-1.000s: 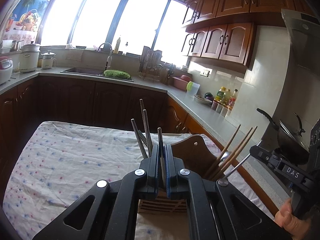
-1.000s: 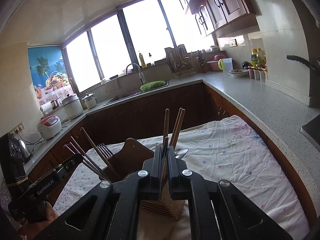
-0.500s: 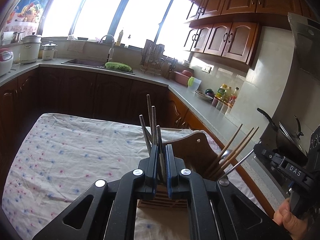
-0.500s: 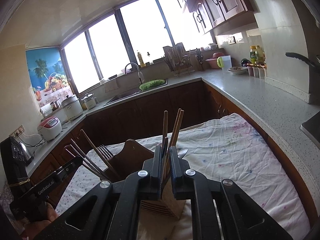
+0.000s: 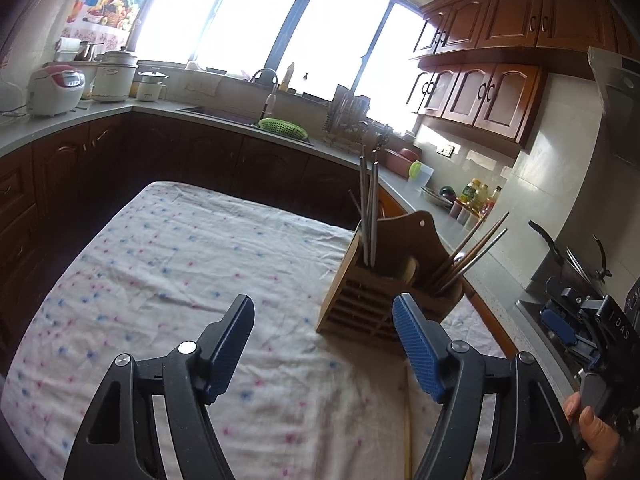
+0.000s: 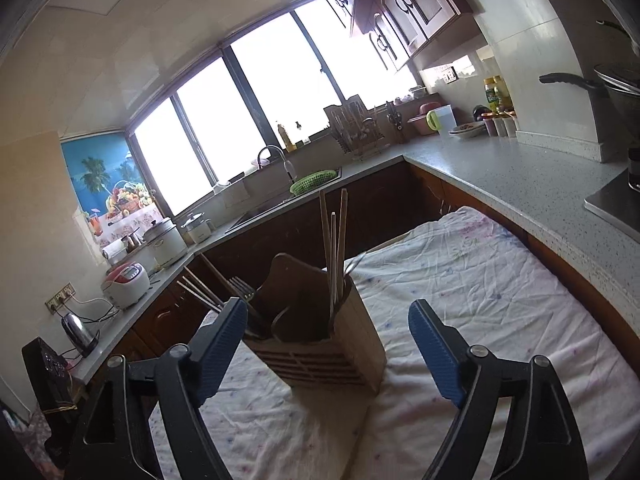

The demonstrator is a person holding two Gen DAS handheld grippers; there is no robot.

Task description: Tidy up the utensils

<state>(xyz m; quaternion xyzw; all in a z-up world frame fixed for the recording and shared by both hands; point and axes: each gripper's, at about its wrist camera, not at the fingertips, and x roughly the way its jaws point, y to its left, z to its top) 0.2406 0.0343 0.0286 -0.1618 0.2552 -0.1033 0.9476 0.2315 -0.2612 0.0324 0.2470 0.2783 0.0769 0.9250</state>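
A wooden utensil holder point(image 5: 384, 280) stands on the flowered cloth. Metal chopsticks point(image 5: 370, 208) rise from its left slot and wooden chopsticks point(image 5: 468, 248) lean out of its right one. My left gripper point(image 5: 323, 308) hangs back from the holder, low and to its left; its jaws are opening with nothing between them. In the right wrist view the holder point(image 6: 320, 344) sits just beyond my right gripper point(image 6: 327, 309), whose jaws are also opening and hold nothing. The wooden chopsticks point(image 6: 334, 232) stand upright there, with a fork point(image 6: 242, 284) further left.
The cloth-covered table point(image 5: 160, 264) stretches out to the left of the holder. A grey counter point(image 6: 520, 184) runs along the right, with bottles and a pan. A sink with a green basket point(image 5: 282, 128) is at the back. A hand point(image 5: 592, 432) grips the right tool.
Both grippers were shut on chopsticks standing in the holder; both have let go, opened wide and drawn back. The left view has swung left, so the holder now sits to its right.
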